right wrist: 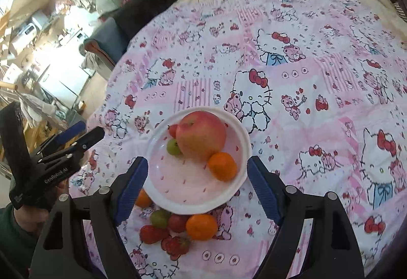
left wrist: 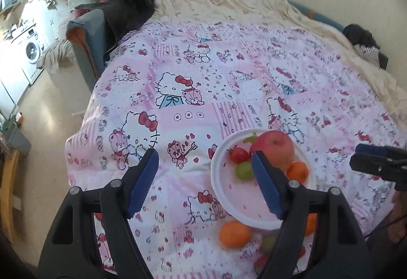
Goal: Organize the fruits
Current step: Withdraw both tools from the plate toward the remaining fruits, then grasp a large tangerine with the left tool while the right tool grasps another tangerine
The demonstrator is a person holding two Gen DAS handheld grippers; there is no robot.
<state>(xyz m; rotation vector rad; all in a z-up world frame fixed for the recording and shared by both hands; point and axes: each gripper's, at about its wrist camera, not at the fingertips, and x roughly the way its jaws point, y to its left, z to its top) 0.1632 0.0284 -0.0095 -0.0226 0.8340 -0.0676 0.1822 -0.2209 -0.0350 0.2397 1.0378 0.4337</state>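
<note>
Right wrist view shows your right tool (right wrist: 197,183) spread wide with nothing between its blue pads (right wrist: 132,184), hovering just over the near rim of the white bowl (right wrist: 244,141) that sits on the pink cartoon-print bedspread (right wrist: 318,100). Inside the bowl you have a large apple (right wrist: 201,135), an orange (right wrist: 222,166) touching its near right side, a green grape (right wrist: 173,147) at its left, and a small red fruit (right wrist: 173,130) just behind the grape. Loose on the bedspread, just beside the bowl's near edge, lie another orange (right wrist: 201,226), a green grape (right wrist: 159,218), a small round red fruit (right wrist: 177,223), two strawberries (right wrist: 152,234), and an orange partly hidden behind your left-hand pad (right wrist: 143,198). Your left tool (left wrist: 204,181) is also wide open and holding nothing, poised above the bedspread at the bowl's left side; its right pad (left wrist: 265,184) overlaps the bowl in that view.
</note>
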